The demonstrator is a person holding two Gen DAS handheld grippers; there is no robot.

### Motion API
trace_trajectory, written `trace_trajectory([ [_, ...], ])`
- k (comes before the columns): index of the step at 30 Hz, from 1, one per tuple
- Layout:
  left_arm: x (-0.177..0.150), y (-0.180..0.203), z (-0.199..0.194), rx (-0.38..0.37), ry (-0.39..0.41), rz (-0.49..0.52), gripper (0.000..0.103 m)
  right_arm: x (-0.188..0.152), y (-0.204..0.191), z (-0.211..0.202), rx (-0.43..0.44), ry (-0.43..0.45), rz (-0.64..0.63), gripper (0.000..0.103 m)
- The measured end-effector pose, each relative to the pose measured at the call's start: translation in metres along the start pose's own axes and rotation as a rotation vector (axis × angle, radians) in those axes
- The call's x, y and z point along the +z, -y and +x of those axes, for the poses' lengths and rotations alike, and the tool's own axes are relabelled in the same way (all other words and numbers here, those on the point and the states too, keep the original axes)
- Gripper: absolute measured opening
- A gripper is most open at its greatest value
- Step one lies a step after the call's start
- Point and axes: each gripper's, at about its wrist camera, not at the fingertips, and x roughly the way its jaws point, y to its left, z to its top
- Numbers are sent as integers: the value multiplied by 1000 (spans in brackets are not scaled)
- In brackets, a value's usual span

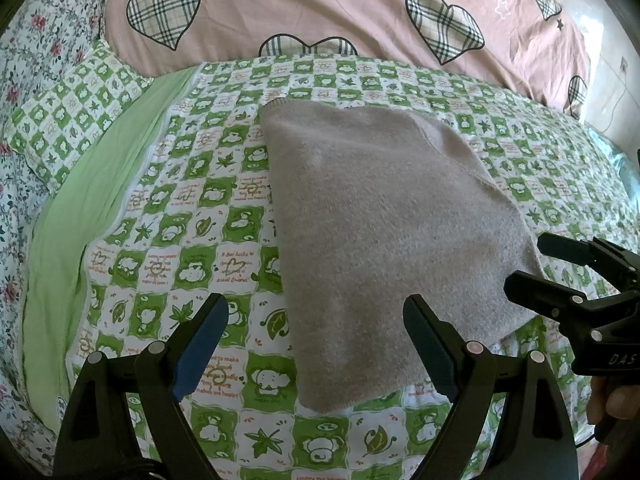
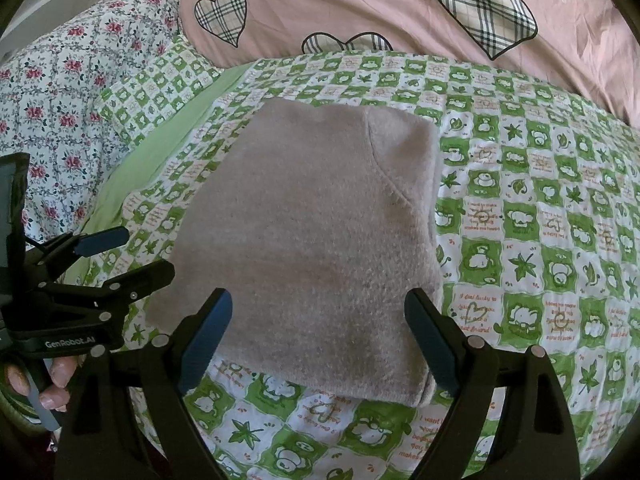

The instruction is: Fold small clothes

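Observation:
A beige knit garment (image 1: 384, 232) lies folded into a flat rectangle on the green-and-white checked bedspread (image 1: 192, 216); it also shows in the right wrist view (image 2: 304, 240). My left gripper (image 1: 316, 344) is open and empty, hovering over the garment's near left corner. My right gripper (image 2: 320, 344) is open and empty, above the garment's near edge. In the left wrist view the right gripper (image 1: 528, 264) sits at the garment's right edge, jaws apart. In the right wrist view the left gripper (image 2: 136, 256) sits at the garment's left edge, jaws apart.
A pink quilt with plaid hearts (image 1: 320, 12) is bunched along the far side of the bed. A floral sheet (image 2: 60, 100) and a plain green strip (image 1: 92, 200) lie to the left. A wall (image 1: 616, 80) stands at the far right.

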Motion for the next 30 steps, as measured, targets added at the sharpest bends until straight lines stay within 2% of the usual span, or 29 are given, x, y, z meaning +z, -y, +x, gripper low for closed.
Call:
trace_trajectory([
  [7,3,-1,1,8,8,5,90,4,0,-1,1,3,1,88],
  [20,15,-5,19,8,-39,-1,90,12,5,1,-2,12,5,88],
  [30,19,-6,17,23,-27,3,90,12,7,4,0,11,18,88],
])
